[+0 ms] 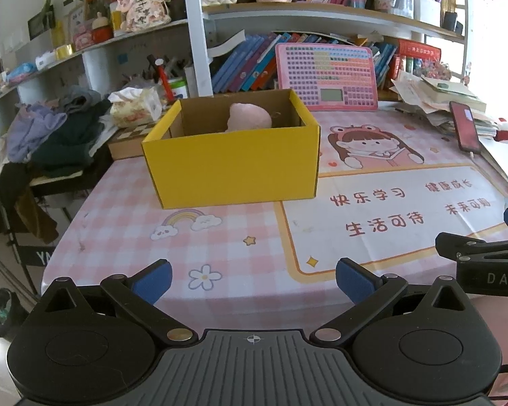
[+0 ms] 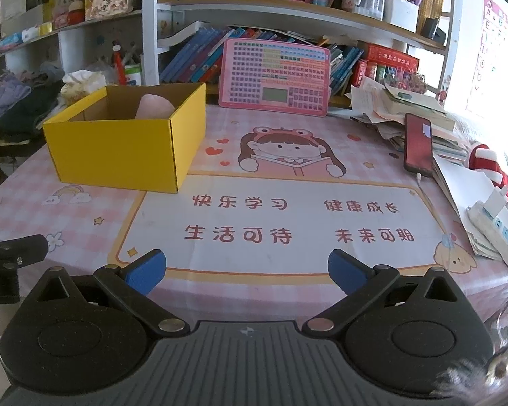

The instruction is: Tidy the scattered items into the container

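Observation:
A yellow cardboard box (image 1: pixel 233 165) stands open on the pink checked table mat (image 1: pixel 125 209); it also shows at the left of the right wrist view (image 2: pixel 118 155). A pale pink soft item (image 1: pixel 249 118) lies inside it, also seen in the right wrist view (image 2: pixel 154 105). My left gripper (image 1: pixel 253 280) is open and empty, above the near edge of the table in front of the box. My right gripper (image 2: pixel 247 270) is open and empty, above the near edge to the right of the box.
A pink keyboard toy (image 2: pixel 274 76) leans against the bookshelf behind the mat. A phone (image 2: pixel 418 143) lies on a stack of papers at the right, with a power strip (image 2: pixel 498 230) nearer. A clothes pile (image 1: pixel 50 132) and tissue pack (image 1: pixel 135 103) sit left.

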